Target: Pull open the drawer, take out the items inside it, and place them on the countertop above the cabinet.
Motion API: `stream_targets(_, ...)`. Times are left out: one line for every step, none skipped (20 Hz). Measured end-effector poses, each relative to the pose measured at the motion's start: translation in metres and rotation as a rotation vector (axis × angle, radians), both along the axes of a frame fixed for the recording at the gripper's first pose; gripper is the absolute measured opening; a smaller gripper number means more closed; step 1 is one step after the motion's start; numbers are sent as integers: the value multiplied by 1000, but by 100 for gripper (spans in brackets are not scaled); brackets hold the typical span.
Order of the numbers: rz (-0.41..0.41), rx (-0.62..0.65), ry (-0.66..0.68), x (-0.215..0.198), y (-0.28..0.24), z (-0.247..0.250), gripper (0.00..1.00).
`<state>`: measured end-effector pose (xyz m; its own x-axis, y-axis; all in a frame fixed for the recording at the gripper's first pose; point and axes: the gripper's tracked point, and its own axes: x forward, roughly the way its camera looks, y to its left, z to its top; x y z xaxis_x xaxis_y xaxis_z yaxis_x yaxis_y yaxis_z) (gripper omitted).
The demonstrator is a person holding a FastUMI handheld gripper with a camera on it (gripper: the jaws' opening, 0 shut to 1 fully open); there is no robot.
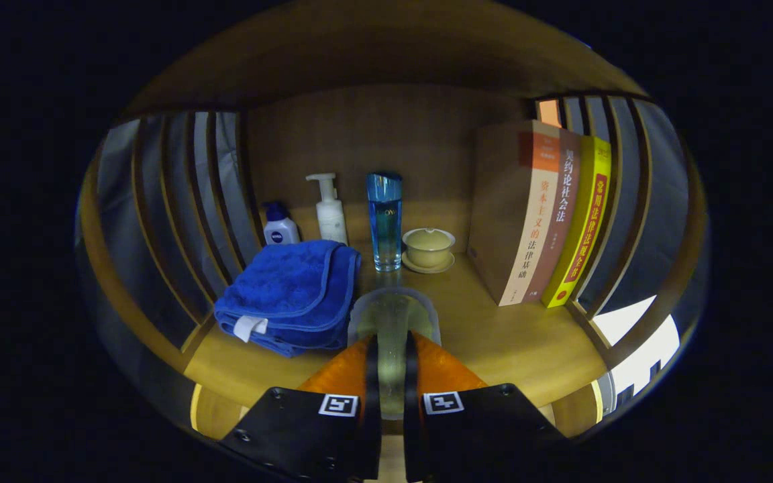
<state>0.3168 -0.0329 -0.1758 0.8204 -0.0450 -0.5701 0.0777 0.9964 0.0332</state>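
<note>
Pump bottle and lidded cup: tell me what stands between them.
In the gripper view, a tall blue glass bottle stands between the white pump bottle and the lidded cup. The gripper is shut on a clear item.

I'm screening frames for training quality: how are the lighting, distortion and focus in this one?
Gripper view: strong fisheye bend, so the side slats and books curve; light is dim and warm, brightest on the countertop, with a white blown-out patch beyond the right slats; the clear cup held in the tool looks soft and blurred, while the blue towel and tall bottle are sharp.
</note>
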Motion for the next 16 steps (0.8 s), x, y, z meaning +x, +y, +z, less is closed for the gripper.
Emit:
stream_targets(1, 0, 19, 2, 3, -7, 22)
stream_targets(-4, 1, 28, 4, 3, -13, 22)
stream_targets(-15, -4, 27, 8, 0, -14, 22)
stream_targets(-23, -9, 30, 12, -2, -17, 22)
stream_targets(-26, -10, 35, 15, -3, -19, 22)
stream_targets(-29, -10, 43, 16, -4, -22, 22)
stream_targets(-30, -8, 38, 19, -5, -22, 22)
stream_targets(-31, -13, 36, 21, -6, -22, 23)
stream_targets(-27, -21, 37, 21, -7, -24, 23)
stream_targets(-23, -22, 38, 22, -7, -24, 23)
stream_targets(-24, -22, 37, 22, -7, -24, 25)
stream_targets(-27, -27, 36, 22, -8, -23, 25)
stream_targets(-25, -27, 37, 23, -8, -24, 26)
stream_targets(-27, -29, 38, 23, -8, -24, 27)
stream_targets(-35, -33, 43, 22, -9, -27, 28)
stream_targets(-42, -40, 45, 23, -12, -28, 30)
